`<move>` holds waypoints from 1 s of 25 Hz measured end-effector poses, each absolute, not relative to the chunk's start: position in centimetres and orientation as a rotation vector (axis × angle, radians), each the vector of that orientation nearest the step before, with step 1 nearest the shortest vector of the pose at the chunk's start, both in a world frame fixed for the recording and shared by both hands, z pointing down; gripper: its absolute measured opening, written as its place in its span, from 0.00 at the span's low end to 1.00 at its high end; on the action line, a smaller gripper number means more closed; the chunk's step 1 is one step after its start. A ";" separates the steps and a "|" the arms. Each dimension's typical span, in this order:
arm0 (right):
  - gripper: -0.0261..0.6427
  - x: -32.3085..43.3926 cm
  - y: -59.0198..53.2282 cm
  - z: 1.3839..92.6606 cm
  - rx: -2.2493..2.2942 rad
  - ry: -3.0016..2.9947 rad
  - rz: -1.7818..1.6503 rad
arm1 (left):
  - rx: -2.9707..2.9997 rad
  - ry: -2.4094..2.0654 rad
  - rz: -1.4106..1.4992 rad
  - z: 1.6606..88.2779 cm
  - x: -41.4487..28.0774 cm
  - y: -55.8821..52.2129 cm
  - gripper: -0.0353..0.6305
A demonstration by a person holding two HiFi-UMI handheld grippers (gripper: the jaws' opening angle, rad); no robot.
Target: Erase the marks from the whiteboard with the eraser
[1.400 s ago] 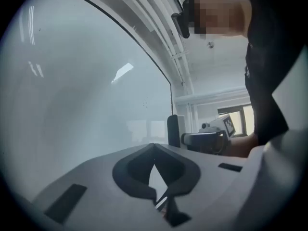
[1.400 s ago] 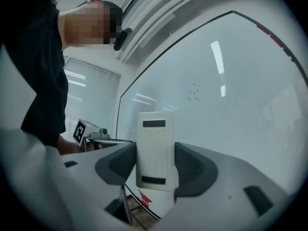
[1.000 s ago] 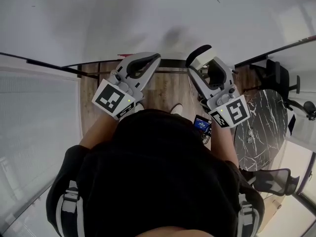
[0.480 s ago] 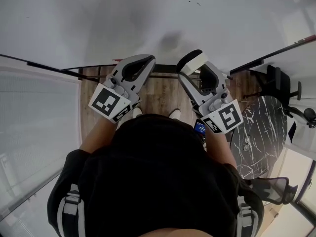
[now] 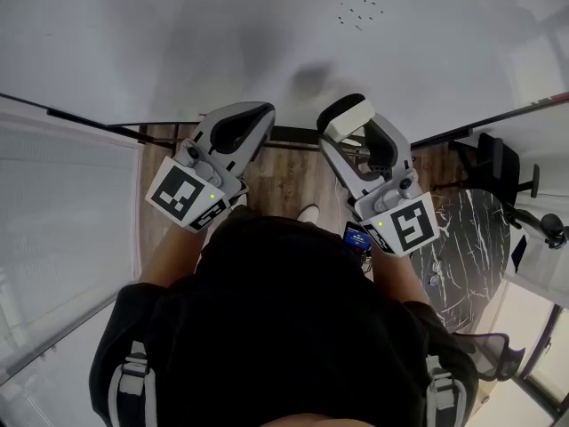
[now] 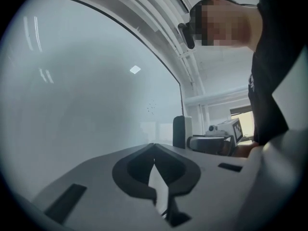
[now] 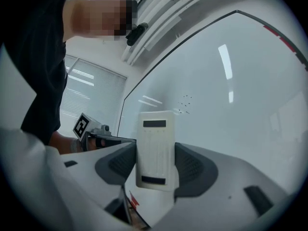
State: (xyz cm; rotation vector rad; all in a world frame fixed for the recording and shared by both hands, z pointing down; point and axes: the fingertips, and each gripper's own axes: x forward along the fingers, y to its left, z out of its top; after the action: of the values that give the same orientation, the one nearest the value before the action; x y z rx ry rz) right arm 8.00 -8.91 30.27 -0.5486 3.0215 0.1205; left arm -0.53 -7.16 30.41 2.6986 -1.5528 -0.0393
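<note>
At a broad, glossy whiteboard (image 5: 178, 34), a person in a black top (image 5: 284, 327) holds a two-jaw gripper in each hand. In the right gripper view we see the right gripper (image 7: 155, 165) with both dark ribbed pads pressed against the long sides of a white rectangular plastic eraser (image 7: 155, 150), which stands upright between them, its upper end rising clear above the jaws. From the head view the eraser (image 5: 347, 116) sits close in front of the board's lower edge, casting a soft shadow on it; we cannot tell whether it touches the surface.

The marks (image 5: 360, 14), a small cluster of dark dots, lie higher on the board, above and slightly right of the eraser and apart from it. They show faintly in the right gripper view (image 7: 184, 105) just above the eraser's top.

The left gripper (image 5: 258, 109) points at the board beside its partner. In the left gripper view its jaws meet at the tips with nothing held between them (image 6: 154, 146); the eraser (image 6: 182, 131) appears beyond them, to the right.

Below the board we see a brown wooden plank floor (image 5: 284, 176), and to the right a round black marble-patterned table (image 5: 467, 238) and a black office chair (image 5: 502, 154).
</note>
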 end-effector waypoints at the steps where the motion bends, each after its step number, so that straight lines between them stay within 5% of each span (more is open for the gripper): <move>1: 0.41 7.6 -9.0 29.8 -0.565 3.018 0.134 | 2.714 -1.534 -0.036 30.2 -0.9 -7.2 0.06; 25: 0.41 1.1 -13.0 22.7 -1.466 2.680 0.277 | 3.026 -0.726 -0.111 28.7 -7.8 -7.7 0.06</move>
State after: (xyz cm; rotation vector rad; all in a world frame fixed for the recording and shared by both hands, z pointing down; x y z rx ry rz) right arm 1.09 -12.96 22.68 -1.4660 2.6798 0.2767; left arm -7.83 -7.72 28.66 3.0259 -0.7255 -0.1114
